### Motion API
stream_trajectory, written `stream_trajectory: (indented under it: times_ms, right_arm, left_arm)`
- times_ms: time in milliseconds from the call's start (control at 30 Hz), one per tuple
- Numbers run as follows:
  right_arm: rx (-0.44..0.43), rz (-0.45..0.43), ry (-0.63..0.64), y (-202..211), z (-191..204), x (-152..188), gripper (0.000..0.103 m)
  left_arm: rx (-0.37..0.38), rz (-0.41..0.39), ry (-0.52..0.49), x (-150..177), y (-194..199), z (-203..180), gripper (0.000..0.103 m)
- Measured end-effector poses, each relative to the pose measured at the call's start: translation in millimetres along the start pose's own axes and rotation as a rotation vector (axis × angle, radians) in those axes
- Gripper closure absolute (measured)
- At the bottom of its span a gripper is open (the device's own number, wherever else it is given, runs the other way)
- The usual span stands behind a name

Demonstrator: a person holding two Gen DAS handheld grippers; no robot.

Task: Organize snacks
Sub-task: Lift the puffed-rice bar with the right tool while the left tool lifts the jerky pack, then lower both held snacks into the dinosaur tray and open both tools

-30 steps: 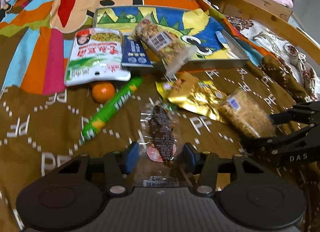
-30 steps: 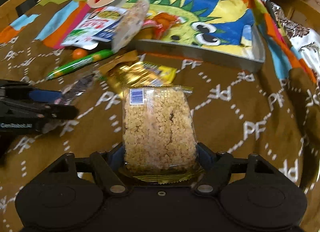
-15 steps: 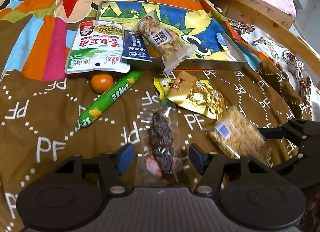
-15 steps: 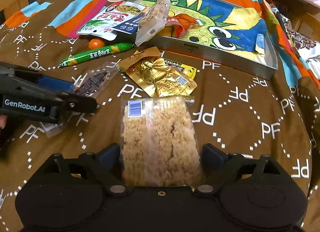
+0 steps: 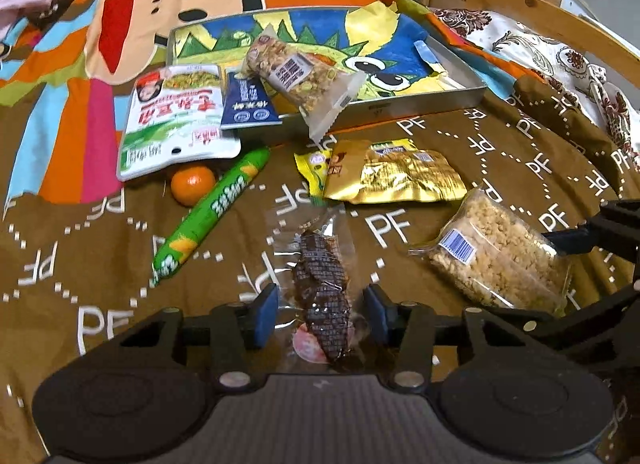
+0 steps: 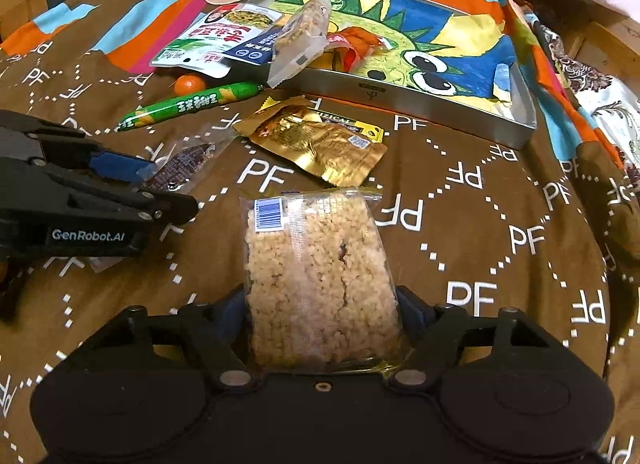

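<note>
My left gripper [image 5: 320, 314] is shut on a clear packet with a dark brown snack [image 5: 322, 296], also seen in the right wrist view [image 6: 182, 163]. My right gripper [image 6: 320, 318] is shut on a clear bag of puffed rice cake [image 6: 316, 284], which shows at the right of the left wrist view [image 5: 496, 260]. A metal tray [image 5: 420, 103] with a dinosaur picture lies beyond; a granola bar packet [image 5: 300, 75] leans over its front rim. A gold packet [image 5: 392, 179] lies on the brown cloth before the tray.
A green-white pouch [image 5: 176, 119] and a blue sachet [image 5: 248, 101] overlap the tray's left corner. A tangerine [image 5: 193, 185] and a green sausage stick [image 5: 212, 215] lie to the left. A red wrapper [image 6: 356, 41] sits in the tray. A wooden rail [image 5: 560, 19] curves along the right.
Both grippers have pulled back from the tray, carrying their packets with them. The other snacks have not moved.
</note>
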State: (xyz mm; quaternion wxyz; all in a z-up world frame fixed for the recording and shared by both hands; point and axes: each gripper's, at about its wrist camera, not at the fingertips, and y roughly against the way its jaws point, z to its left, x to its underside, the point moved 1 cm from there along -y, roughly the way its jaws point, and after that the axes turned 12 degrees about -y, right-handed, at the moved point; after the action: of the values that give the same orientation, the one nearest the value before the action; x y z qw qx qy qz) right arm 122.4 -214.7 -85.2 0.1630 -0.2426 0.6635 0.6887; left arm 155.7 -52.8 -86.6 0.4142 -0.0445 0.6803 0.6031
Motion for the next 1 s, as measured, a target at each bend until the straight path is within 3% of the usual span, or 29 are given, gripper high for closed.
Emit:
stream_trajectory:
  times_ms: [367, 733, 1000]
  right_arm:
    - [0.024, -0.093, 0.051, 28.2, 21.1, 13.9, 0.027]
    - [0.051, -0.304, 0.123, 58.9, 36.9, 16.2, 0.026]
    - [0.074, -0.414, 0.053, 52.7, 25.8, -5.3, 0.026]
  left_arm:
    - [0.008, -0.054, 0.132, 14.2, 39.6, 5.2, 0.055]
    - [-0.092, -0.254, 0.204, 12.1, 88.2, 11.3, 0.055]
    - [-0.198, -0.352, 0.276, -2.6, 91.9, 38.2, 0.055]
